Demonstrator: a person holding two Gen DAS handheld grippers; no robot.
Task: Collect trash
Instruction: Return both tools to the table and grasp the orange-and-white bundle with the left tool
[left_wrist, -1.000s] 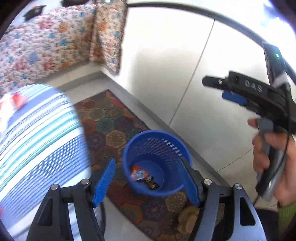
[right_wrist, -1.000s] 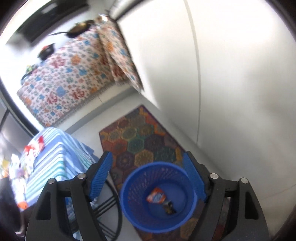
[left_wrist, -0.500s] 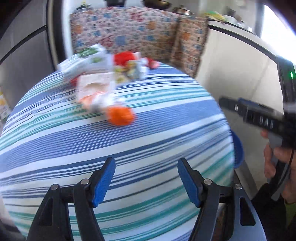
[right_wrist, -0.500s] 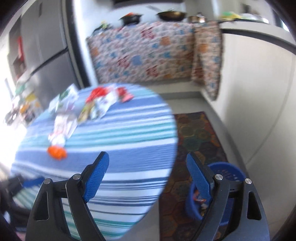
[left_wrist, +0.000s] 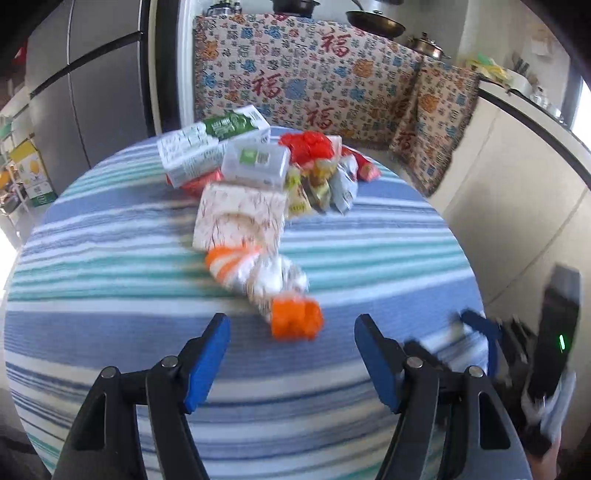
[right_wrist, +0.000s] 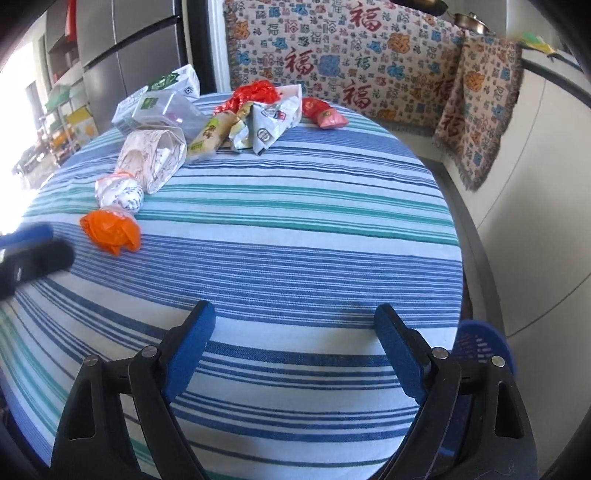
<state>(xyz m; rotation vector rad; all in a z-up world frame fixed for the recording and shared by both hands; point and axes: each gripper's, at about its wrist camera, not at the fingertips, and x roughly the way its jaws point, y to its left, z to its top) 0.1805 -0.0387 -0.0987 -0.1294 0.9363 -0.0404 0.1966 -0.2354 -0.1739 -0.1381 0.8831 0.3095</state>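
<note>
table (right_wrist: 295, 258): wrappers (right_wrist: 258, 122) at far side | basket (right_wrist: 480, 343) beside right edge

Left wrist view angled down over the near edge of the striped round table (left_wrist: 110, 258), close to the orange wrapper (left_wrist: 295, 319), right wrist view further right, also angled down, blue basket (right_wrist: 480, 339) at right, both share the table and far patterned cloth (right_wrist: 369, 55)

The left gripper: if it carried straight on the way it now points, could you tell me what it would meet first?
Most likely the crumpled orange wrapper, lying on the striped tablecloth just ahead of the open left gripper, between its fingertips' line; depth is hard to judge.
</note>
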